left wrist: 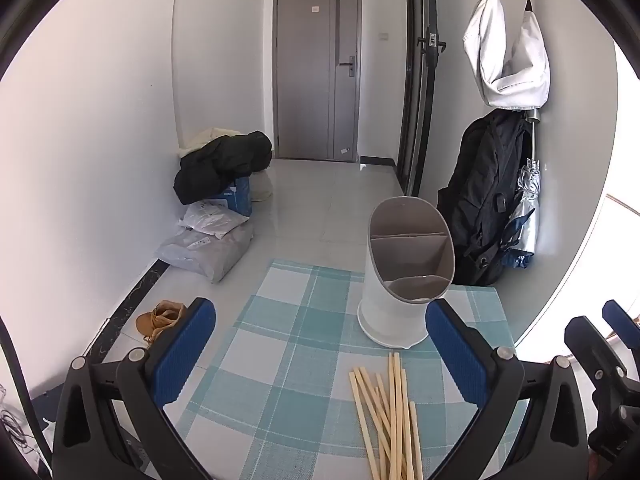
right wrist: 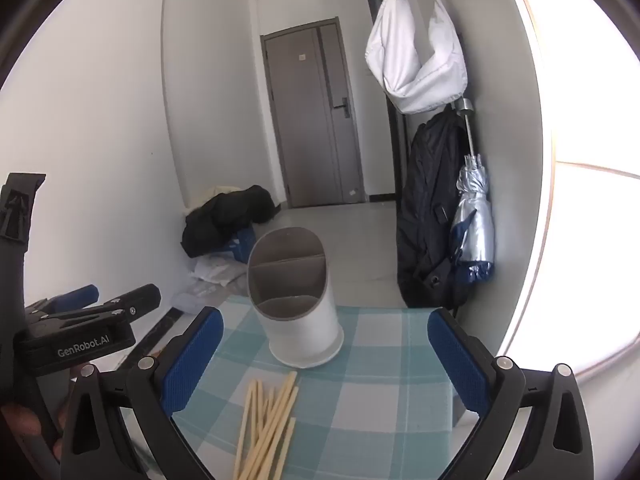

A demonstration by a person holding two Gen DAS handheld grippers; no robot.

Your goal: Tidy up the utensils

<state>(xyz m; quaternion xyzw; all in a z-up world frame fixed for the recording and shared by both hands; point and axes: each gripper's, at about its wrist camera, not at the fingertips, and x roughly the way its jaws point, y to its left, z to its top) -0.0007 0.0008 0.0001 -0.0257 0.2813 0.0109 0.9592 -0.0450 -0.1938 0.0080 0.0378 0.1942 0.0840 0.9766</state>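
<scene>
Both claws tilt downward over a desk (left wrist: 288, 320) covered in a teal-and-white checked woven cloth. The left claw (left wrist: 320, 356) and the right claw (right wrist: 326, 354) each have blue ribbed pads on black plastic arms, spread wide and holding nothing. A loose pile of pale wooden chopsticks (left wrist: 390, 416) lies on the cloth between the pads. Just beyond stands a smooth white cylindrical utensil holder (left wrist: 404, 276) with a slanted top and grey divided compartments.

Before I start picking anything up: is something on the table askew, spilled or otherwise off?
The chopsticks lie loose in a crisscrossed pile on the checked cloth, not in the holder. The holder stands upright and its compartments look empty. Nothing looks spilled or broken.
</scene>
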